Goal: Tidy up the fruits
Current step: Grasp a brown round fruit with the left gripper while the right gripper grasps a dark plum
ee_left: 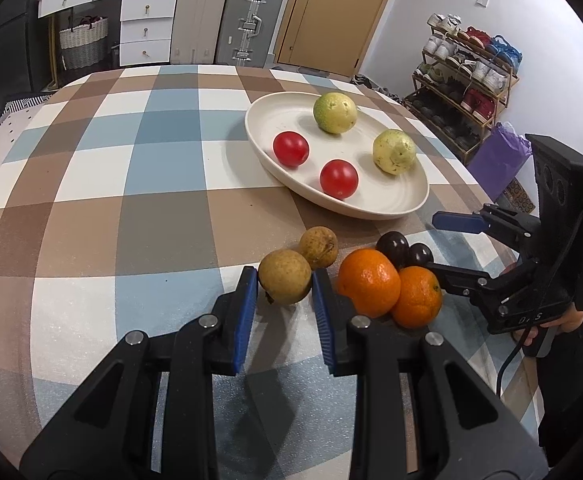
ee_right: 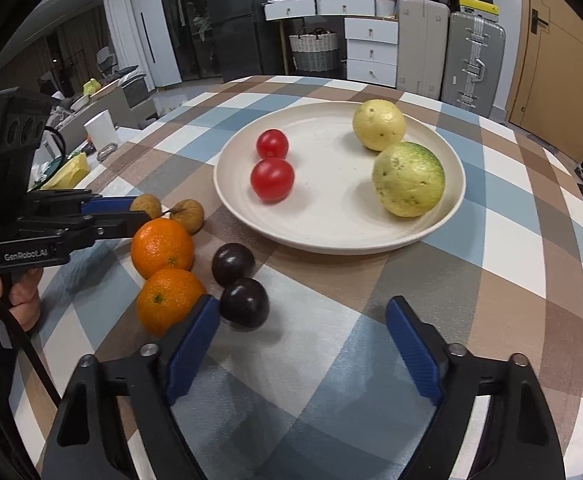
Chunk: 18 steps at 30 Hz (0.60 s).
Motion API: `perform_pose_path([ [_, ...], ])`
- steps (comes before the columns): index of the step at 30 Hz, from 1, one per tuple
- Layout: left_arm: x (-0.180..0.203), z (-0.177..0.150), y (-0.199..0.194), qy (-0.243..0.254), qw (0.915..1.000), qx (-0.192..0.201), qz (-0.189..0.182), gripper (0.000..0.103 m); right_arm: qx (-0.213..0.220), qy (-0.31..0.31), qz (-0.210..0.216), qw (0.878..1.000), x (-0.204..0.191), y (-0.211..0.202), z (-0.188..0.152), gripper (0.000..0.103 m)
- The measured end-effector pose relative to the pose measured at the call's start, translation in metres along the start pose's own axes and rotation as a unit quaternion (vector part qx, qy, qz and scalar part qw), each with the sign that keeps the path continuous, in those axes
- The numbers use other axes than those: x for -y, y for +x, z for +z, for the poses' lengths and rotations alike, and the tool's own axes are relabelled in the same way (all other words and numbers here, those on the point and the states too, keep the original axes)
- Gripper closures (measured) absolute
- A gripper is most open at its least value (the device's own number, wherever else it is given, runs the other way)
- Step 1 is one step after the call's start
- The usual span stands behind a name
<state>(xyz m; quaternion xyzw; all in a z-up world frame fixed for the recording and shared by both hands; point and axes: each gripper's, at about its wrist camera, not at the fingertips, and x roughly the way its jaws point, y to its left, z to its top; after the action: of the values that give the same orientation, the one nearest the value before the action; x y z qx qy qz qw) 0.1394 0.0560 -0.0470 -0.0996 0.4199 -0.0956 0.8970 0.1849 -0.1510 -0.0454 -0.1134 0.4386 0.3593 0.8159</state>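
My left gripper [ee_left: 284, 276] is shut on a brown round fruit [ee_left: 283, 286] resting on the checked tablecloth; a second brown fruit [ee_left: 318, 247] lies just behind it. Two oranges [ee_left: 368, 282] [ee_right: 170, 300] and two dark plums [ee_right: 233, 264] [ee_right: 244, 303] sit to its right. My right gripper [ee_right: 303, 320] stands open over the cloth, its left pad [ee_right: 195, 344] beside the nearer plum and the nearer orange, nothing between the pads. Further back, the cream plate [ee_left: 387, 196] [ee_right: 331, 216] holds two red tomatoes [ee_left: 290, 149] [ee_left: 338, 179] and two yellow-green fruits [ee_left: 334, 113] [ee_left: 394, 151].
The table's right edge runs close behind the right gripper [ee_left: 433, 242]. Beyond it stand a shoe rack [ee_left: 463, 76] and a purple bag [ee_left: 499, 160]. Suitcases [ee_left: 251, 20] and white drawers [ee_left: 145, 28] line the far wall. A hand [ee_right: 23, 296] holds the left gripper [ee_right: 139, 209].
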Motion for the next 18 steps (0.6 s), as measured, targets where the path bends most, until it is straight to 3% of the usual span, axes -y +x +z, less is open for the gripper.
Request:
perform_pose_path([
  [11,0.0,0.0,0.0,0.001,1.0,0.0,0.006,0.078,0.0,-0.018,0.045,0.999,-0.012,0.0,-0.002,0.06],
  [18,0.0,0.0,-0.001,0.001,1.0,0.002,0.005,0.078,0.002,-0.018,0.067,0.998,-0.014,-0.001,-0.002,0.074],
])
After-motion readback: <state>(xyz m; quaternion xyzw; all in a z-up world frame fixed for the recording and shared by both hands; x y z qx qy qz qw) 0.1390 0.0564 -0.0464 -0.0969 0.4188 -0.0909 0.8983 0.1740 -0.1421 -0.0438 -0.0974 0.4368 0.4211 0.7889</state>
